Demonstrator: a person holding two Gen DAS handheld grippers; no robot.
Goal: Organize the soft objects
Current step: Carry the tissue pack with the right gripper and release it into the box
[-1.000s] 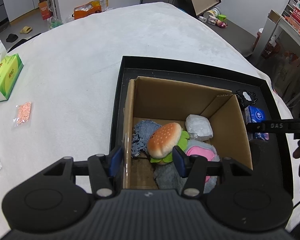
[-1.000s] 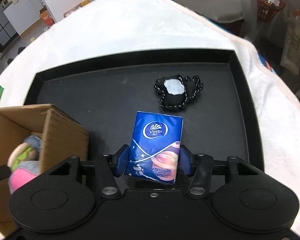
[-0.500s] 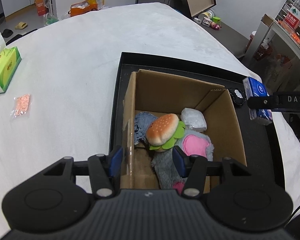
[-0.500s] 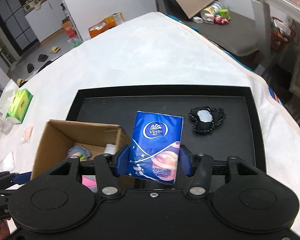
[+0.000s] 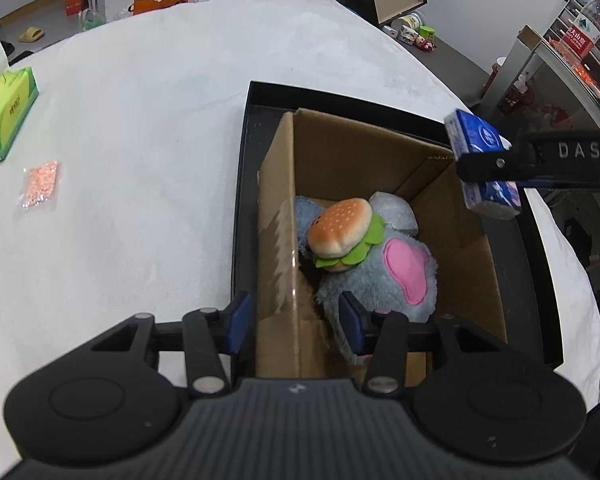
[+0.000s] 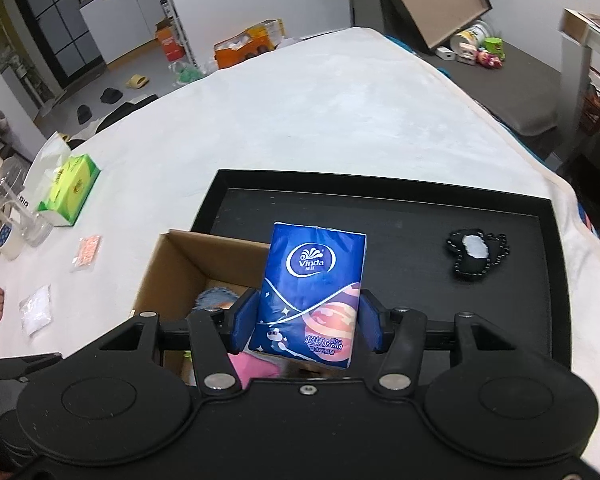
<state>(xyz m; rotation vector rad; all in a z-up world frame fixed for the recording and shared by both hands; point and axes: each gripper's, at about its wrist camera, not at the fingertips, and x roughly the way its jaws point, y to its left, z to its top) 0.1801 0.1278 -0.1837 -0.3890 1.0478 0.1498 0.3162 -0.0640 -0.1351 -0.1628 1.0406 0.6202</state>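
An open cardboard box (image 5: 380, 152) stands in a black tray (image 5: 244, 184). It holds a plush burger (image 5: 340, 230), a grey and pink plush (image 5: 396, 276), a blue cloth and a white packet. My left gripper (image 5: 296, 324) is open, its fingers straddling the box's left wall. My right gripper (image 6: 306, 322) is shut on a blue Vinda tissue pack (image 6: 314, 284) and holds it in the air over the box's right side; the pack also shows in the left wrist view (image 5: 480, 156). A black soft pouch (image 6: 474, 254) lies on the tray to the right.
The tray sits on a white-covered table (image 5: 148, 140). On the left lie a green tissue box (image 6: 70, 188), a small orange packet (image 6: 86, 252), a white packet (image 6: 38, 308) and clear bottles (image 6: 4, 204). Shelves and clutter stand beyond the table's right edge.
My right gripper has lifted the tissue pack off the tray and carried it left, over the box. My left gripper has stayed at the box's left wall.
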